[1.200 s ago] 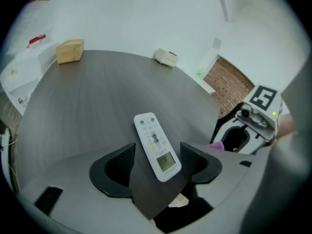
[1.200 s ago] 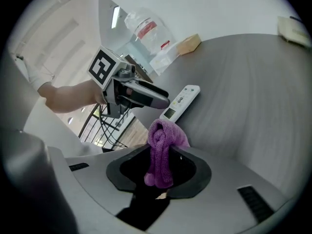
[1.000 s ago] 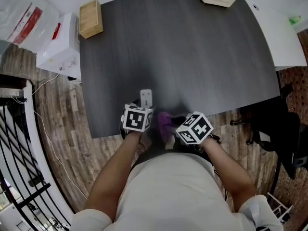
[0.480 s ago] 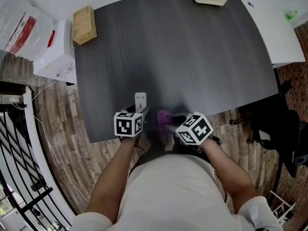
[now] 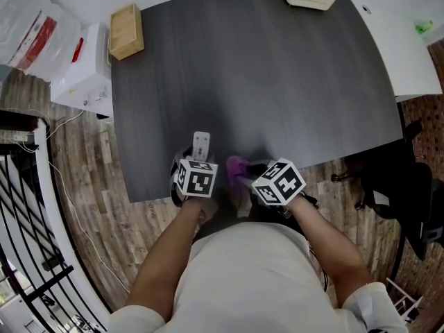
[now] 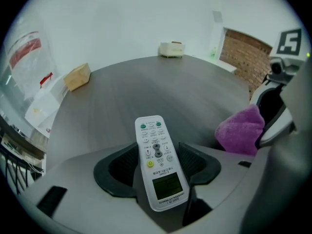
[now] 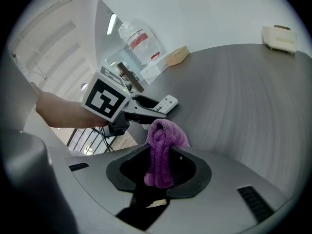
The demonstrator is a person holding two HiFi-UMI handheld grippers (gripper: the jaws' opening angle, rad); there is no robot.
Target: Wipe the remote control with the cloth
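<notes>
Nearest, pinches the white remote control (image 6: 156, 143) in the left claw (image 6: 160, 165), jaws just drawn in on its sides; long axis straight ahead along them, display end closest. Just to the right, clamps the bunched purple cloth (image 7: 163, 133) in the right claw (image 7: 161, 170), remote ahead and left of it. Beyond, dark table (image 5: 277, 82).

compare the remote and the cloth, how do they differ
The remote is white, rigid and flat; the cloth is purple, soft and bunched. The remote sits in the left gripper, whose jaws have just been closing on it; the cloth hangs pinched in the right gripper. Both are near the table's front edge.
</notes>
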